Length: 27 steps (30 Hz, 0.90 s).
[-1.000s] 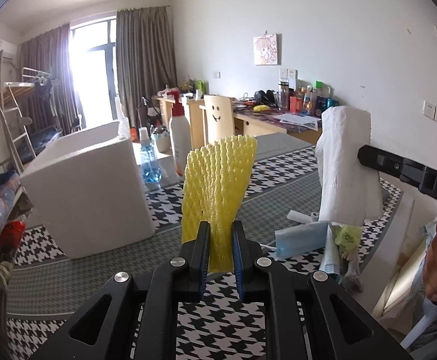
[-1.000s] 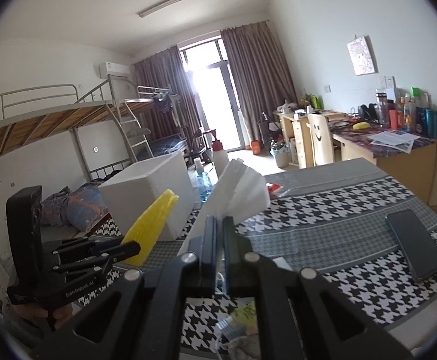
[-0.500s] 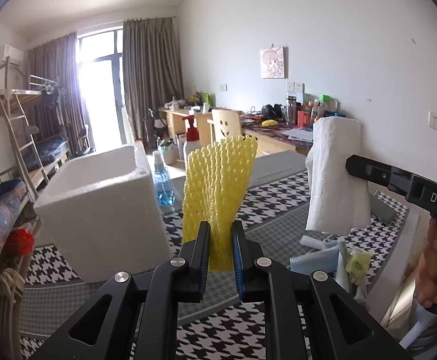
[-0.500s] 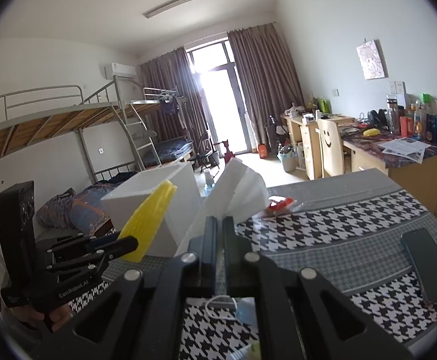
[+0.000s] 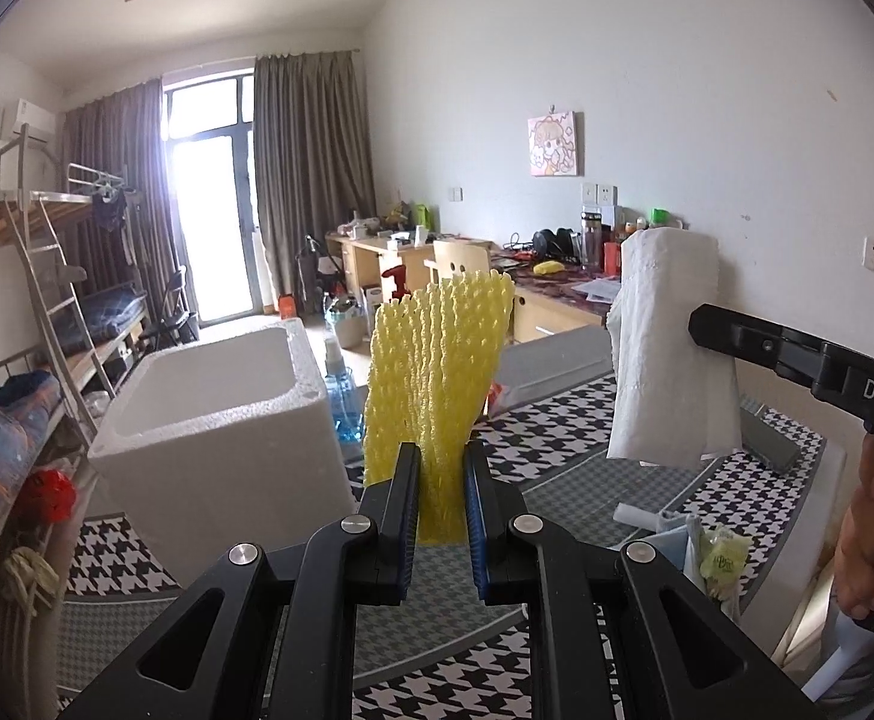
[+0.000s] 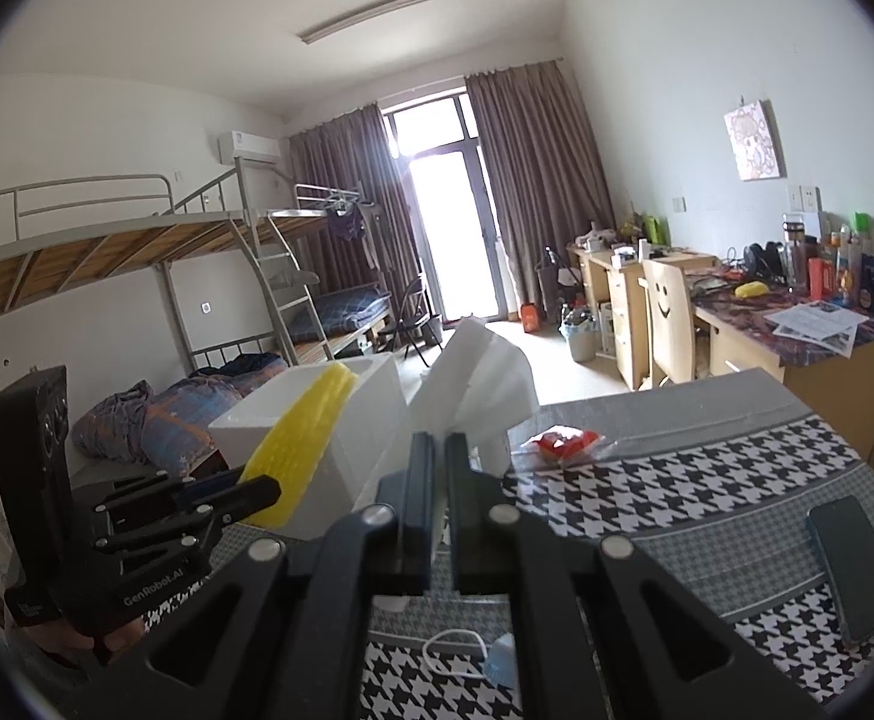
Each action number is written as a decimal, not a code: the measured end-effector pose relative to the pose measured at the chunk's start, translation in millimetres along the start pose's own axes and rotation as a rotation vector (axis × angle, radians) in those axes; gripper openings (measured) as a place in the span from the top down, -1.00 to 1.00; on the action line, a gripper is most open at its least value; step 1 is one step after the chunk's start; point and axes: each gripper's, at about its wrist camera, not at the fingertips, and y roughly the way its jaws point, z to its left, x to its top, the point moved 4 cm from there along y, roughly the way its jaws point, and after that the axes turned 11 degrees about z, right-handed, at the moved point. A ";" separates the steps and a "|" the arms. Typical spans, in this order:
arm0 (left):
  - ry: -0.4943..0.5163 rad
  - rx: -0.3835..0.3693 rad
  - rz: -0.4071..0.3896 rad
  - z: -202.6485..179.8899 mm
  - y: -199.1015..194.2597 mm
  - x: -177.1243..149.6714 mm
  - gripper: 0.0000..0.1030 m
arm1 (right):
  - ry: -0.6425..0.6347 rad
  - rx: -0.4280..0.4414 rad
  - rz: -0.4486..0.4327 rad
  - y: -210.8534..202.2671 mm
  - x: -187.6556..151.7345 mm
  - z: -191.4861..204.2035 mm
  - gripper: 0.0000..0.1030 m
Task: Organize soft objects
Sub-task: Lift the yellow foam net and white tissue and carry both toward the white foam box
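Left gripper [image 5: 442, 480] clamped narrow on ribbed yellow foam-net sleeve [image 5: 437, 378], upright at frame centre. Right gripper [image 6: 440, 480] pinched tight on folded white quilted paper towel [image 6: 479, 384], centre frame. Open white styrofoam box [image 5: 221, 414] at left on houndstooth-patterned tablecloth [image 5: 557, 456].
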 end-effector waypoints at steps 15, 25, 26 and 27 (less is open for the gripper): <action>0.003 0.064 -0.065 10.6 -6.1 24.8 0.70 | -0.011 -0.002 -0.003 12.3 23.2 9.3 0.88; -0.025 0.122 -0.080 24.1 -2.6 38.1 0.70 | -0.033 0.029 -0.006 18.5 40.1 18.6 0.88; -0.028 0.130 -0.083 26.4 -2.8 39.5 0.70 | -0.035 0.032 -0.005 19.9 41.4 19.3 0.88; -0.031 0.137 -0.085 28.6 -2.6 41.1 0.70 | -0.039 0.036 -0.004 21.3 43.0 21.3 0.88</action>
